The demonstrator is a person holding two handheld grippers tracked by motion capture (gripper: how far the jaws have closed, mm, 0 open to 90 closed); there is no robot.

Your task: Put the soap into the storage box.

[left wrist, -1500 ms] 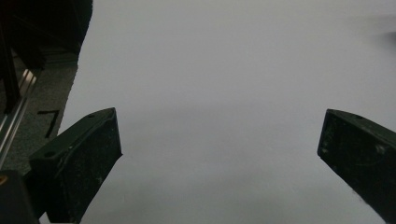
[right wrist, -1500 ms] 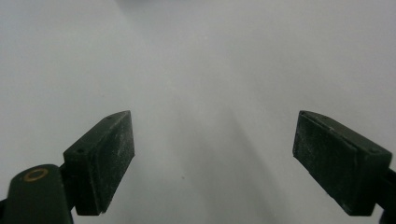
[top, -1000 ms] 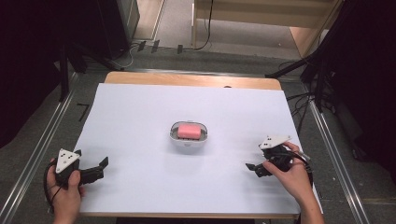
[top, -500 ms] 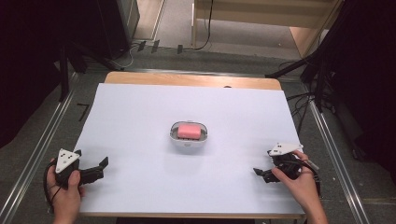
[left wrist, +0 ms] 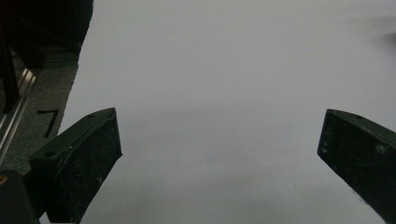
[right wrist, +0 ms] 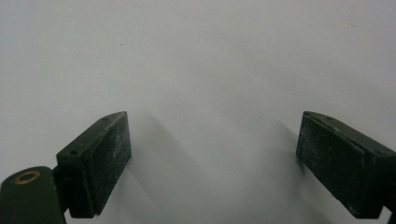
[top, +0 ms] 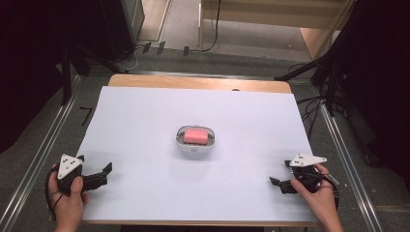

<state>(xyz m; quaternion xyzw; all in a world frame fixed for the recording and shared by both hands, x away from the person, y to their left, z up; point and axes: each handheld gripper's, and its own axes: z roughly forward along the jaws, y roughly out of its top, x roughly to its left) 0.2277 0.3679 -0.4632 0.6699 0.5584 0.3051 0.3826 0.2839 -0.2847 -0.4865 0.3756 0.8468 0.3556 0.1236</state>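
You have one white dish (top: 195, 145) on the tabletop (top: 145, 121), and one pink bar of soap (top: 195, 136) lies in it. You hold two hand-held grippers: the left hand-held gripper (top: 104, 173) and the right hand-held gripper (top: 279, 174).

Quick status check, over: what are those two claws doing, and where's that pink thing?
Left claw open, empty, at the near left of the table. Right claw open, empty, near right. Pink block in the small white dish, table centre. Nothing in the way.
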